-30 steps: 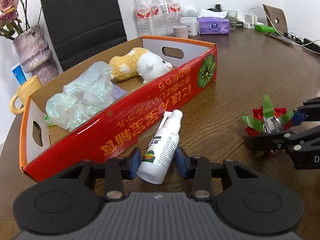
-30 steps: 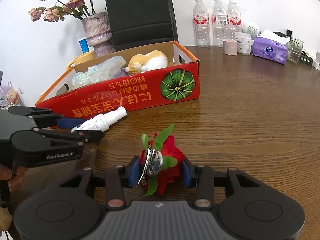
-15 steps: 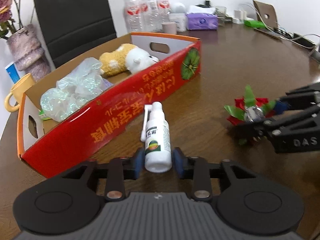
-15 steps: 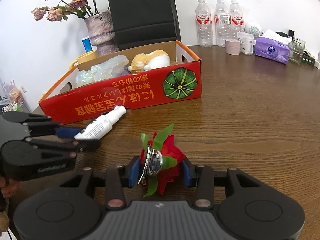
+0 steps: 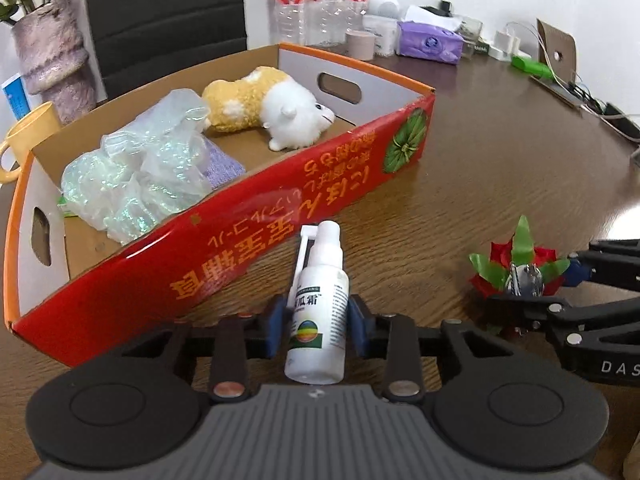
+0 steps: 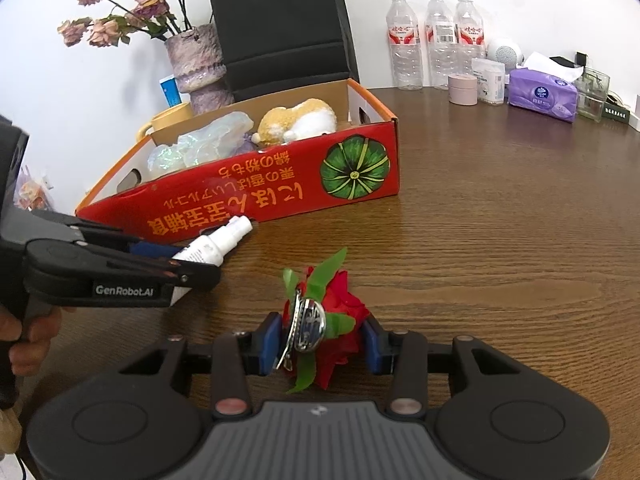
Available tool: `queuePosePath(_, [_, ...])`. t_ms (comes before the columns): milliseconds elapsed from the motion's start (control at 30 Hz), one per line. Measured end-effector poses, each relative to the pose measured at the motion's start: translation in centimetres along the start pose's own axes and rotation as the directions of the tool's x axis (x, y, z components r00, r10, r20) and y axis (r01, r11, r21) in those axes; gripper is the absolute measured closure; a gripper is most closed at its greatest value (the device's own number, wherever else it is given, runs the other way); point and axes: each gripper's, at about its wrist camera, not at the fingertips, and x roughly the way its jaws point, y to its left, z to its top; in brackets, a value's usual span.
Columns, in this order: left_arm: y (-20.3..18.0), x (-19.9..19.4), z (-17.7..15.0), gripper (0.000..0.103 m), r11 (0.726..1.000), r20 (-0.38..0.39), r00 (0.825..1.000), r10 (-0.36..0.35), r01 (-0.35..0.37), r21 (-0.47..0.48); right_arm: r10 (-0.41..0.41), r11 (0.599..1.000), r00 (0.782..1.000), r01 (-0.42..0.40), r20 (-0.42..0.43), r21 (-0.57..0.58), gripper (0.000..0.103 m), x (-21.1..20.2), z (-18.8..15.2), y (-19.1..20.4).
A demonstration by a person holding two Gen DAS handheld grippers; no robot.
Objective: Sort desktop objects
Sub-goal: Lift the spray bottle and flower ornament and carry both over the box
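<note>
The white plastic spray bottle (image 5: 318, 312) lies on the brown wooden table (image 5: 500, 184) just near of the red cardboard box (image 5: 248, 240), between the left gripper's (image 5: 319, 326) closing blue pads. To its right, the right gripper (image 6: 320, 344) is clamped on the red fabric flower hair clip (image 6: 320, 320).
</note>
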Motion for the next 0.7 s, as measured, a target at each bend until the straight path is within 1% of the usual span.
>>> queuePosePath(133, [0.0,-0.3,-0.6,0.07,1.0,0.021,1.0,0.016,-0.015,-0.018,0.005,1.0,1.0,-0.005,0.004,0.0,0.063,0.0,-0.1,-0.1])
queuePosePath(367, [-0.1,-1.3,-1.5,0.07,0.999,0.045,0.999,0.018,-0.017,-0.031,0.001,1.0,1.0,-0.001,0.007,0.005,0.063,0.0,-0.1,-0.1])
queuePosePath(600, [-0.1,-2.5,-2.7,0.07,0.998,0.064,0.998,-0.009,0.013,-0.057,0.003,1.0,1.0,-0.003,0.008,0.01,0.065,-0.2,-0.2,-0.1])
queuePosePath(700, [-0.2,-3.4,-3.4,0.07,0.997,0.085,0.996,-0.015,0.021,-0.068,0.005,1.0,1.0,-0.006,0.011,0.008,0.067,-0.5,-0.3,0.0])
